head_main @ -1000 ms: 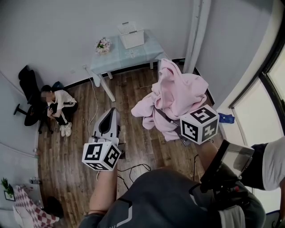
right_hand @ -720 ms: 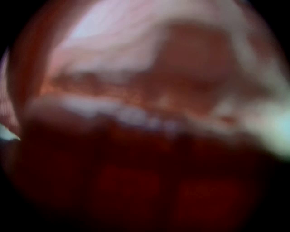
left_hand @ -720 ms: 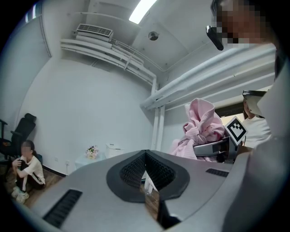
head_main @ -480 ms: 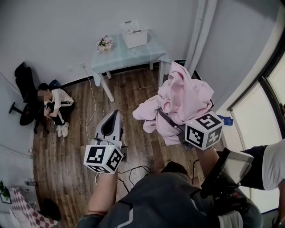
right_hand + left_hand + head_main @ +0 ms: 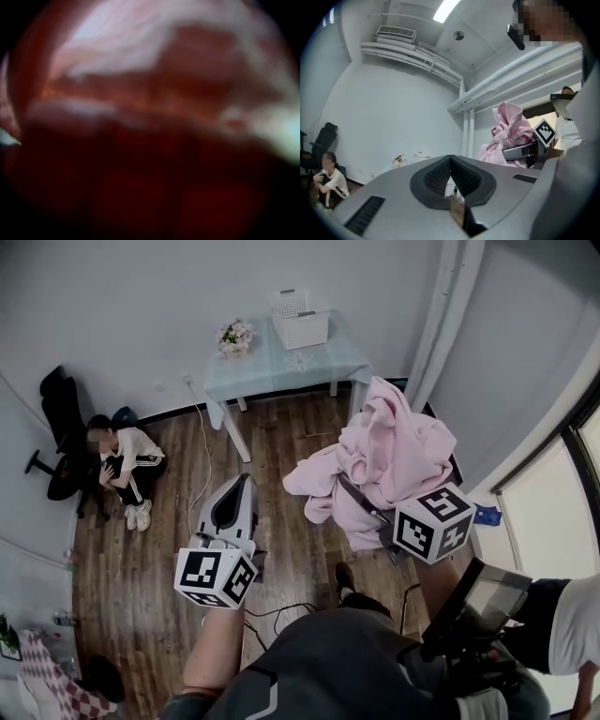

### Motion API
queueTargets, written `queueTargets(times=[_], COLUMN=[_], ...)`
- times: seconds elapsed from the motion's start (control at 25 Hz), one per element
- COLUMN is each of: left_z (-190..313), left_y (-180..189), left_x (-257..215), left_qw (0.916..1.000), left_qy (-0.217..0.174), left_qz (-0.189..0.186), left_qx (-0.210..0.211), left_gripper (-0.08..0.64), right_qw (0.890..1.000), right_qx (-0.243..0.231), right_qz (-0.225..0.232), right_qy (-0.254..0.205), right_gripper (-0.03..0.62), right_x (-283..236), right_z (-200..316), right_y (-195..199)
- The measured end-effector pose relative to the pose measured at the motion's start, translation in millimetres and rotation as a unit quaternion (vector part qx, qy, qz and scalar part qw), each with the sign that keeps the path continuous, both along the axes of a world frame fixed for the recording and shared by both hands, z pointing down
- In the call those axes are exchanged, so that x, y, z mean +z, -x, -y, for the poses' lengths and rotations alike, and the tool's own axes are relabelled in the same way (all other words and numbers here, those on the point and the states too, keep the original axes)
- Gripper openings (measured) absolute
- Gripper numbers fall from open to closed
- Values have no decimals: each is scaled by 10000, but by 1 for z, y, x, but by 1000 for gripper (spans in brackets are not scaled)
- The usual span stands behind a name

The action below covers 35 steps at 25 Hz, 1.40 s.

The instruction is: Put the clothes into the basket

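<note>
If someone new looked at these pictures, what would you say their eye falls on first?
Most likely the big pink garment, bundled over the right gripper and held high above the wooden floor at the head view's right. Next comes the white basket on the pale blue table at the top of that view. A person also sits on the floor at left beside a black chair.

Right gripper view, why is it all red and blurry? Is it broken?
Nothing looks broken. The pink clothes are heaped over the right gripper, so its view shows only blurry cloth pressed up close.
</note>
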<state>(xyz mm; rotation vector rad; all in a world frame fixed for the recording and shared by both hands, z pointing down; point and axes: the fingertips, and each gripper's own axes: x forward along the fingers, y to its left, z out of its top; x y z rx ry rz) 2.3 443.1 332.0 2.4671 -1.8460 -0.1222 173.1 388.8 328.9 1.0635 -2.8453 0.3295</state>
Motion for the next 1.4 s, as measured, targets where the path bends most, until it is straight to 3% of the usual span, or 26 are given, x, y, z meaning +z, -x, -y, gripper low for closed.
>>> queueTargets(times=[0.32,0.64,0.72,0.92,1.0,1.16,1.32,1.4], left_z=[49,22,50,175,177,125,235,254], left_y=[1,15,9,-34,-37,-24,-38,-35], left_x=[-22,-84,-75,-28,-28,-54,-18,-10], left_qw=[9997,9991,9989,9956,9954,9969,9944,9943], left_qy=[-38,-70,-66,83,93,118,223,239], left_qz=[201,409,407,771,833,716,921,929], left_qx=[-135,-128,-202,-518,-467,-294,-461,-460], left_gripper=[9,9,9,9,9,9,9,9], right_qw=[9998,9998,9997,9984,9986,9992,9981,9980], right_qx=[-156,-116,-166,-509,-463,-306,-460,-461], right_qz=[72,94,106,250,230,188,403,436], right_qy=[-41,-133,-149,-53,-99,-145,-30,29], right_gripper=[360,360,360,360,360,360,360,360], right_x=[-19,-82,-73,-21,-23,-54,-8,1], right_z=[57,32,60,198,201,145,262,281], right_y=[4,17,8,-31,-34,-24,-37,-35])
